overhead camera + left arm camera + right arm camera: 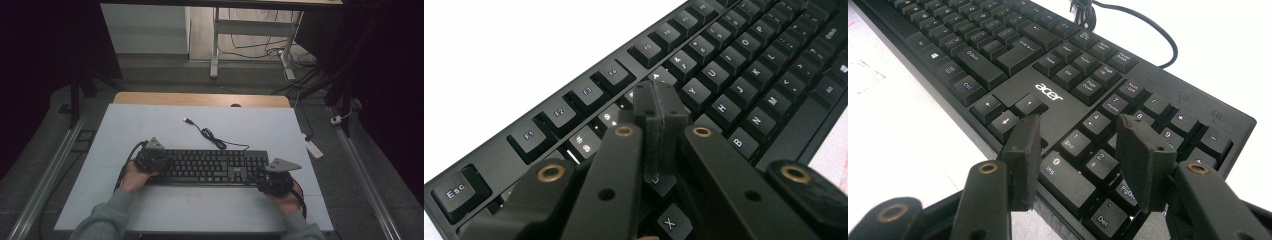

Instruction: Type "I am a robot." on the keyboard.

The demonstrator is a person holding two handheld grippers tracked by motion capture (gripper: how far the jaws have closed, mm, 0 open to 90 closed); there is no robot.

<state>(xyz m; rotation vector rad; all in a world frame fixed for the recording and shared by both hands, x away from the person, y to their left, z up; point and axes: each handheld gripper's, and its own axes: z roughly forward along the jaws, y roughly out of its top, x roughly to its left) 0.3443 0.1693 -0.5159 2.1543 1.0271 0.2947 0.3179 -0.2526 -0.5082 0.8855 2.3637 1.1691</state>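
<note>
A black Acer keyboard (210, 167) lies across the middle of the white table top (150, 125). Its cable (212, 136) runs back to a loose USB plug (187, 121). My left gripper (161, 161) is at the keyboard's left end. In the left gripper view this gripper (658, 107) is shut, pads pressed flat together just above the keys near the number row, below the keyboard's (734, 60) F keys. My right gripper (264, 176) is at the right end. Seen in the right gripper view, it (1079, 127) stands open over the keyboard's (1048, 92) number pad, nothing between its pads.
The white top sits on a wooden table whose far edge (200, 99) shows behind it. A white power strip (313, 148) lies on the floor to the right, among cables. Metal desk legs (215, 45) stand farther back. Bare white surface lies behind and in front of the keyboard.
</note>
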